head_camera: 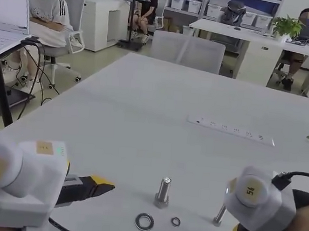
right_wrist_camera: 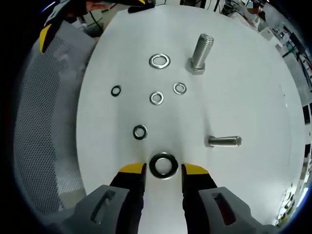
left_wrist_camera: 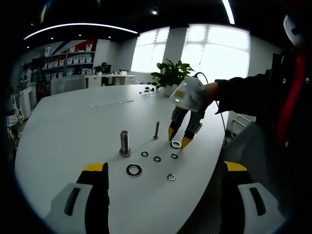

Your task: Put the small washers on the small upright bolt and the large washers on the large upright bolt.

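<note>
Right claw (right_wrist_camera: 163, 170) is spread, tips straddling a large washer (right_wrist_camera: 152, 165) lying flat on the tabletop (right_wrist_camera: 253, 97); no pinch visible. The large bolt (right_wrist_camera: 202, 48) stands upright at about 1 o'clock from this claw, beyond the small bolt (right_wrist_camera: 225, 141) at 2 o'clock. Left claw (left_wrist_camera: 165, 168) is spread, empty and farther off.
</note>
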